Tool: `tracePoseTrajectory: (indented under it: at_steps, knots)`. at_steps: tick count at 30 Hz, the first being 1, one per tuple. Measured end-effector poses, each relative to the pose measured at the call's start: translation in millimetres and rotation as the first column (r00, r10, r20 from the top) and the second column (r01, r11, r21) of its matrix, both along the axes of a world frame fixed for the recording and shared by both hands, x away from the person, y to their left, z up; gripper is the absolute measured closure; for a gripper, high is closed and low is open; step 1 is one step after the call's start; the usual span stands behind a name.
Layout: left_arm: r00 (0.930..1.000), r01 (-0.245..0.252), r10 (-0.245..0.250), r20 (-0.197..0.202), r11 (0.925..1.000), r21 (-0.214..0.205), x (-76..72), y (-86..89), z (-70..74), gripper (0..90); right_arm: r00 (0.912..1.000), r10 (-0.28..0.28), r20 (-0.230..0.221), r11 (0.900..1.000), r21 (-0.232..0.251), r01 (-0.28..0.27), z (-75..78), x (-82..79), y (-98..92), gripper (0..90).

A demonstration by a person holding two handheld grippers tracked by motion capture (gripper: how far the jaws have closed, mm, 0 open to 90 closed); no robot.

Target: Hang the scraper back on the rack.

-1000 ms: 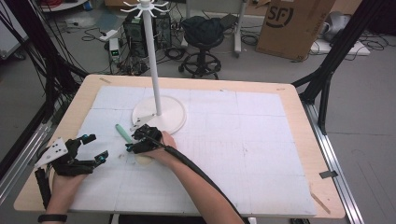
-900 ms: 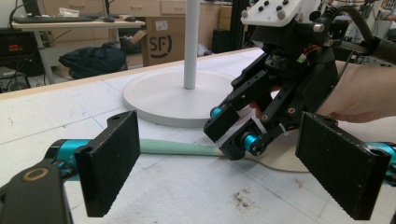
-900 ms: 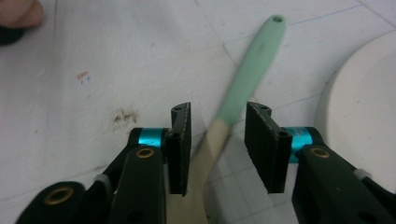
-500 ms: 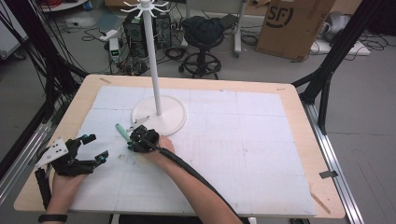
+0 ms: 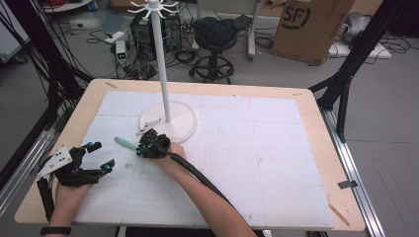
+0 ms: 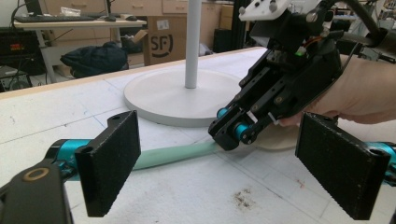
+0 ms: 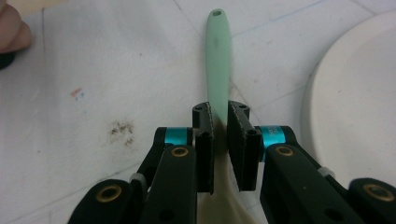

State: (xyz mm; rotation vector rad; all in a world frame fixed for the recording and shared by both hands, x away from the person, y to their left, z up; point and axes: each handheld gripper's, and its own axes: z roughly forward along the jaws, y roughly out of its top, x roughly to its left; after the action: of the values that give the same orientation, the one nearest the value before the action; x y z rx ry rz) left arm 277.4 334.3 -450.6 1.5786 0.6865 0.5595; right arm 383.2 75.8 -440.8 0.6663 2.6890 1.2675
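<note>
A utensil with a mint-green handle [image 5: 123,143] [image 7: 218,60] and a cream head [image 7: 224,205] lies flat on the white mat, left of the stand's base. My right gripper [image 5: 144,148] [image 7: 219,144] [image 6: 233,133] has just closed its jaws on the handle near the head, and the pads press it from both sides. My left gripper [image 5: 100,157] [image 6: 226,172] rests at the mat's left front. It is open, has nothing between its pads, and faces the utensil.
A white stand with a round base [image 5: 175,121] [image 6: 182,95] [image 7: 359,107] and a tall pole [image 5: 162,64] is just behind the right gripper. The mat [image 5: 257,163] extends to the right. A small brown stain [image 7: 120,129] marks the mat beside the utensil.
The right gripper's tip now covers slightly more of the utensil's handle. The left gripper has kept still.
</note>
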Motion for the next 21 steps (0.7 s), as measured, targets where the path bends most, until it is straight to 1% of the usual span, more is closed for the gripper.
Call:
tracePoseTrajectory:
  at_steps: [1,3,7,8,9,11,14,16,21]
  knots:
    - [1.0,0.0,0.0,0.0,1.0,0.0,-0.1,0.0,0.0,14.5,1.0,-0.005,-0.005,1.0,0.0,0.005,2.0,-0.7,-0.5,81.8]
    - [1.0,0.001,-0.001,0.001,1.0,0.002,-0.1,0.0,0.1,14.6,0.9999,0.008,0.012,0.9999,0.012,-0.008,7.2,-1.0,-2.2,81.9]
    - [1.0,0.001,-0.001,0.003,1.0,0.002,-0.3,-0.1,0.0,14.5,0.9999,0.011,0.007,0.999,0.043,-0.011,19.2,-2.5,-7.7,81.9]
    - [1.0,0.001,-0.001,0.003,1.0,0.003,-0.3,-0.2,0.0,14.5,0.9998,0.018,0.013,0.9978,0.064,-0.018,25.4,-2.9,-10.4,81.9]
    - [1.0,0.002,-0.002,0.003,1.0,0.004,-0.3,-0.1,0.1,14.5,0.9997,0.02,0.016,0.9969,0.075,-0.021,30.3,-3.3,-13.3,81.9]
    - [1.0,0.002,-0.002,0.003,1.0,0.004,-0.3,-0.1,0.1,14.5,0.9996,0.024,0.017,0.9961,0.084,-0.025,33.2,-3.4,-15.1,81.9]
    - [1.0,0.003,-0.003,0.004,1.0,0.005,-0.3,-0.2,0.1,14.5,0.9993,0.027,0.026,0.9934,0.111,-0.03,46.4,-4.9,-24.6,81.9]
    - [1.0,0.002,-0.002,0.004,1.0,0.004,-0.4,-0.2,0.1,14.5,0.9995,0.023,0.024,0.9916,0.127,-0.026,53.5,-5.5,-30.8,81.9]
    - [1.0,0.0,0.0,0.004,1.0,0.007,-0.3,-0.2,0.1,14.6,0.9995,0.015,0.027,0.9859,0.166,-0.02,76.3,-3.6,-57.2,81.9]
